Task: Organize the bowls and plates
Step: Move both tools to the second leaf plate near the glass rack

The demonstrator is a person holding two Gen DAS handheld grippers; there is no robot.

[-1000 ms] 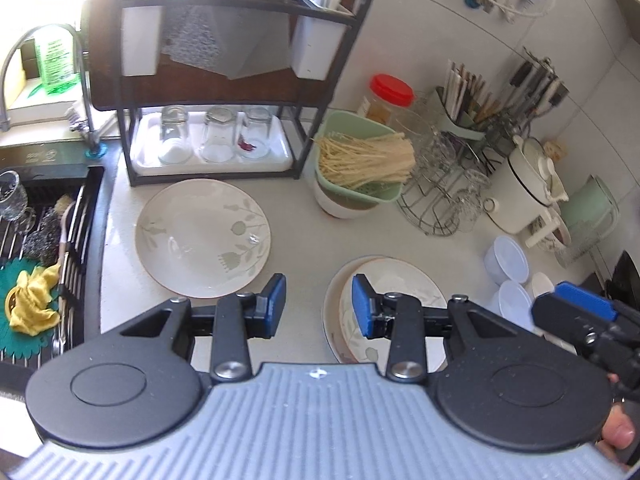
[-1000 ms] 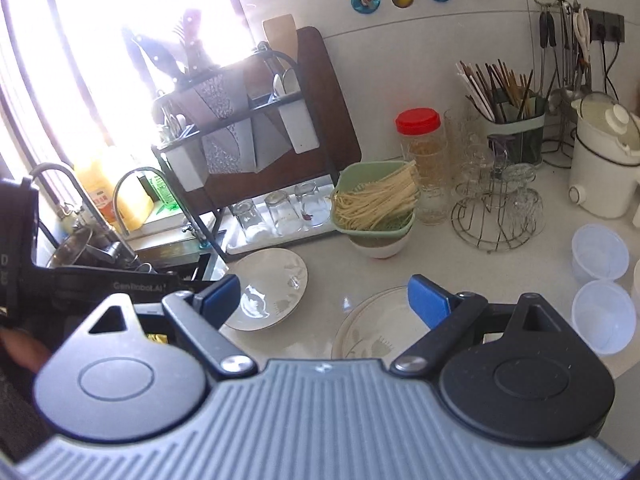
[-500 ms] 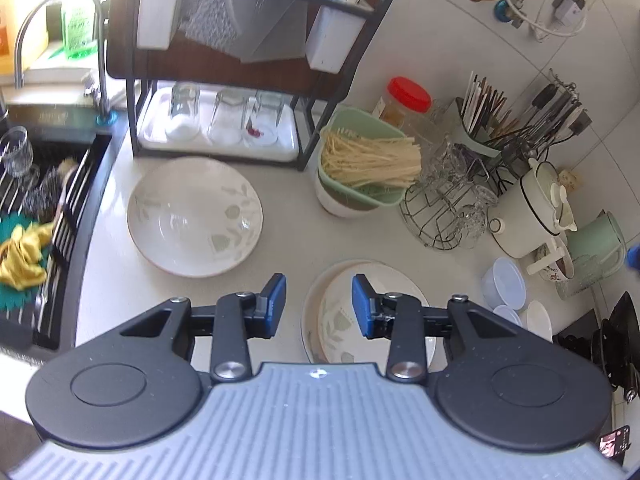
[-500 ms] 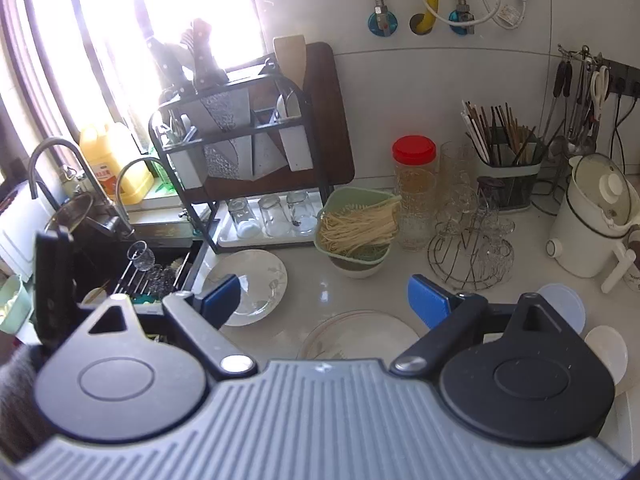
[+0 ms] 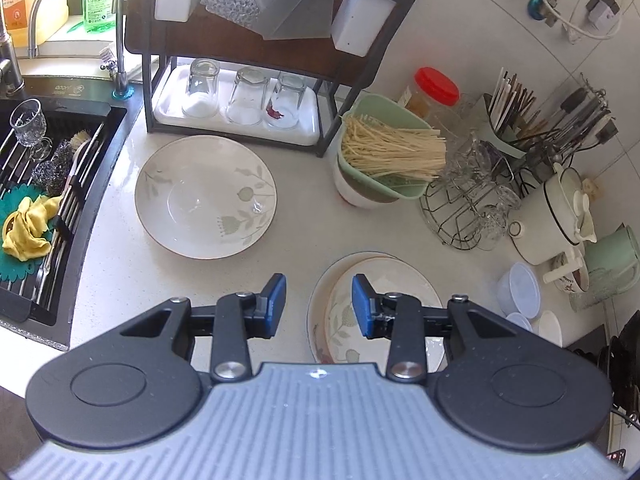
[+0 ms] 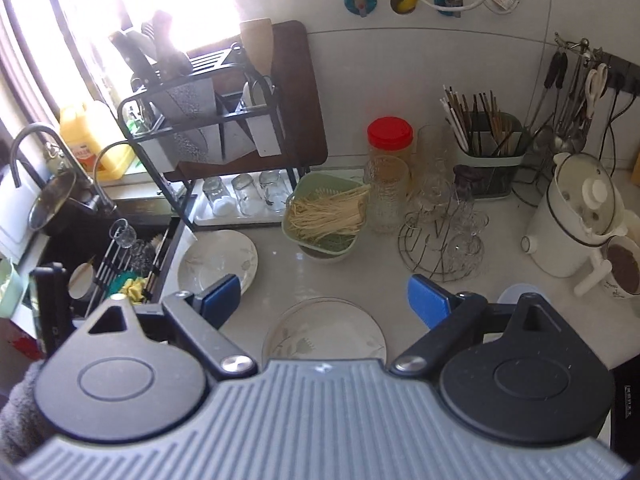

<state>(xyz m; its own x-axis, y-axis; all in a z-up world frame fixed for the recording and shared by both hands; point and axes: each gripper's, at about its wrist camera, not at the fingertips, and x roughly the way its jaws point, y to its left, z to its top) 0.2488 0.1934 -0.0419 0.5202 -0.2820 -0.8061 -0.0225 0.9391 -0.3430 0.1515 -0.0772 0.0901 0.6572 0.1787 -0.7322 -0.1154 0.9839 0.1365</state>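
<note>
A wide floral plate [image 5: 206, 196] lies on the counter beside the sink; it also shows in the right wrist view [image 6: 218, 262]. A stack of floral plates [image 5: 394, 276] lies nearer, at the counter's front; it shows too in the right wrist view [image 6: 324, 330]. My left gripper [image 5: 319, 306] is open and empty, high above the left edge of the stack. My right gripper [image 6: 323, 296] is wide open and empty, above the stack. Small white bowls [image 5: 520, 290] sit at the right.
A dish rack [image 5: 256, 60] with upturned glasses stands at the back. A green colander of noodles [image 5: 384, 156] sits in a bowl. A wire glass holder [image 5: 468, 200], white kettle [image 5: 556, 216] and chopstick holder [image 5: 512, 128] are at the right. The sink [image 5: 44, 196] is at the left.
Both grippers have risen and pulled back from the counter, so the plates look smaller and farther. The left jaws have opened a little wider. Nothing was picked up.
</note>
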